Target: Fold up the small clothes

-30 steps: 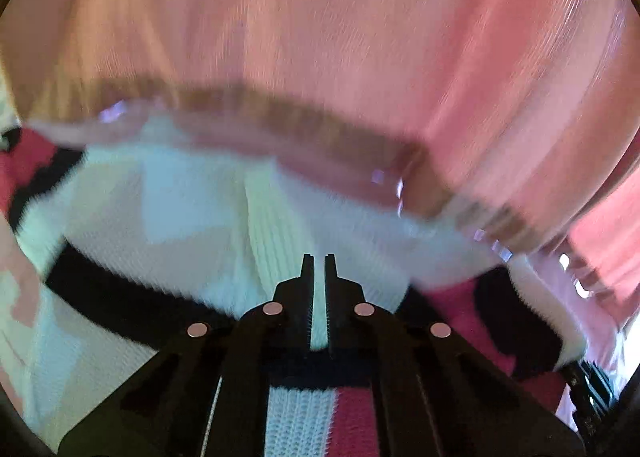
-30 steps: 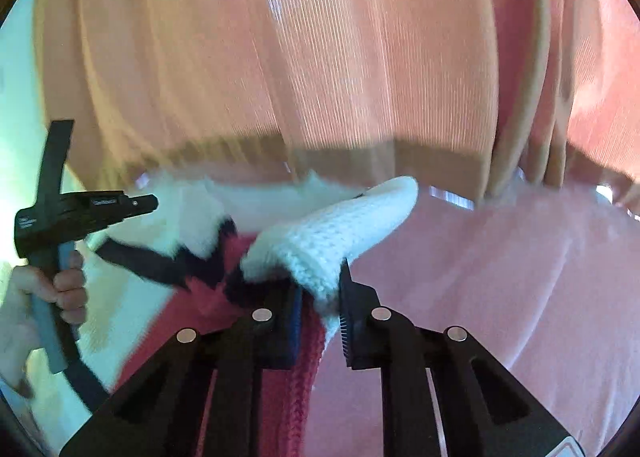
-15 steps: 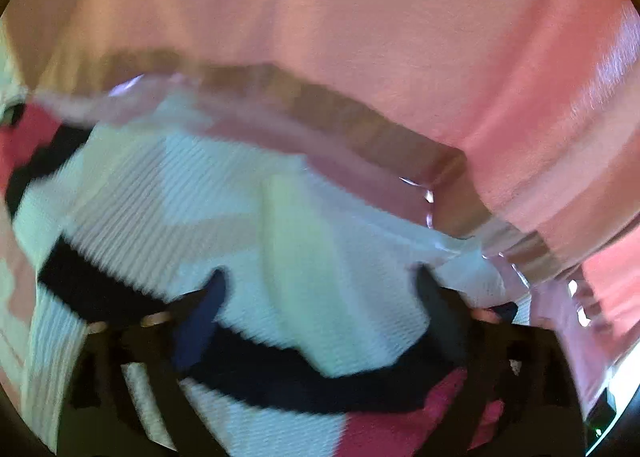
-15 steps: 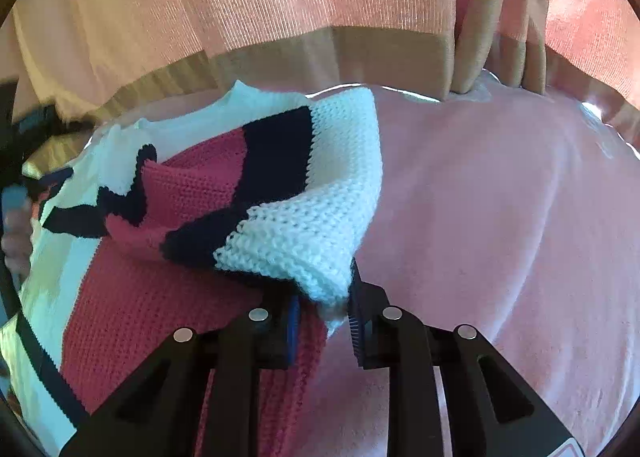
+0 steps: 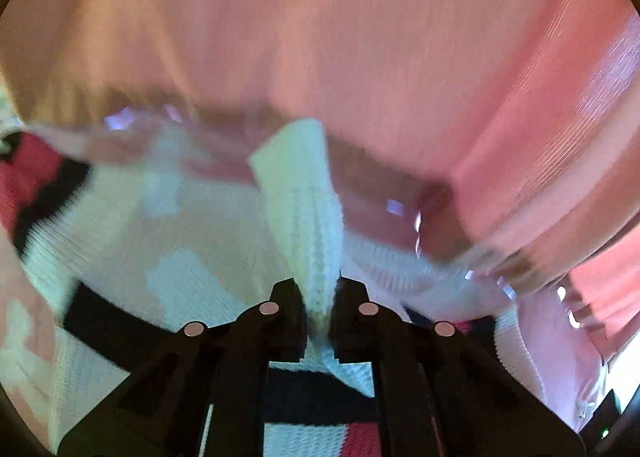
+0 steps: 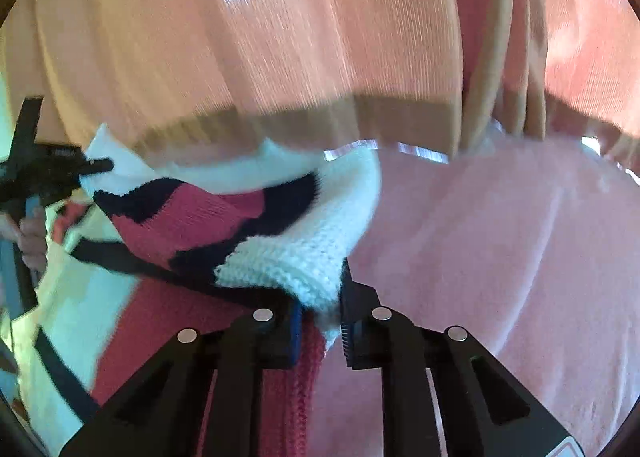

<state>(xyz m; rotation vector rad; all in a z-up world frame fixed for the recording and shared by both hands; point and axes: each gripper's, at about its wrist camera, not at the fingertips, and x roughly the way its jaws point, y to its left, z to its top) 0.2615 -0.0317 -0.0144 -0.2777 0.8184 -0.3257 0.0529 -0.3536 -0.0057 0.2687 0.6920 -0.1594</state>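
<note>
The knit sweater is white with red blocks and navy-black stripes. The cloth beneath it is pink, and the curtain behind is peach with a tan hem.

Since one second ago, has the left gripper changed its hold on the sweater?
Yes. The left gripper had nearly shut, empty jaws above the knit sweater; now a white fold rises between them, toward the pink curtain.

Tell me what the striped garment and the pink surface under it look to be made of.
Striped garment: chunky knit yarn, probably wool or acrylic, matte; individual stitches and ribbing show. Pink surface: soft, fuzzy cloth, perhaps fleece or terry, with gentle creases. Both grippers, left and right, pinch white knit edges.
</note>
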